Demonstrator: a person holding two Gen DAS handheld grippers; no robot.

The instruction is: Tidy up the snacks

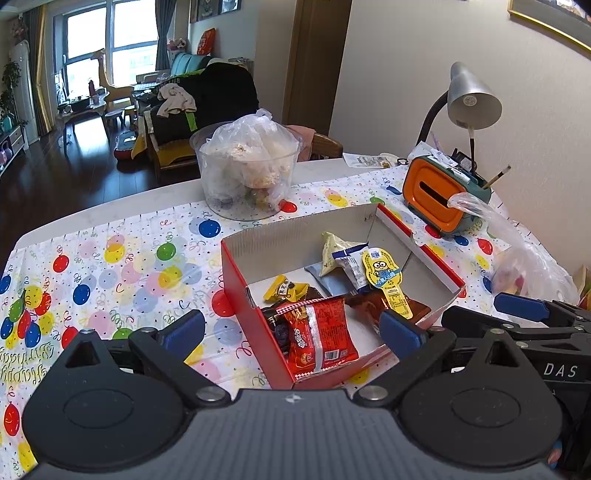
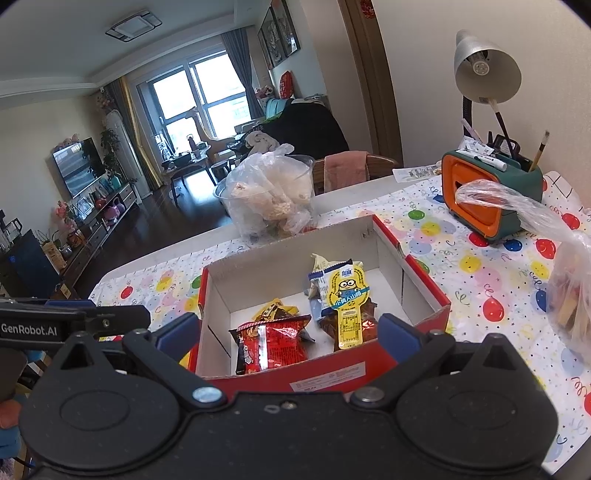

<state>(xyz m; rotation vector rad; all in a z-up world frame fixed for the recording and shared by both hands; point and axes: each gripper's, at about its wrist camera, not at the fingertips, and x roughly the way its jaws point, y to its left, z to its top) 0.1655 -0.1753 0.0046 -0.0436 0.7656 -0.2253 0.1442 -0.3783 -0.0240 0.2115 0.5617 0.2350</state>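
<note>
The left gripper (image 1: 291, 328) and right gripper (image 2: 288, 332) both have fingers apart, holding nothing, near the red box (image 2: 325, 373) of snacks on the worktop (image 1: 122, 258).

black gripper (image 1: 291, 330) bodies, blue finger pads (image 1: 400, 332).

Setting: a home, open-plan dining and living area. Landmark: table (image 2: 354, 192) with balloon-print cloth. Beyond it stand a sofa (image 2: 295, 114), television (image 2: 79, 166), curtained window (image 2: 207, 96); framed pictures (image 2: 277, 33) hang above.
</note>
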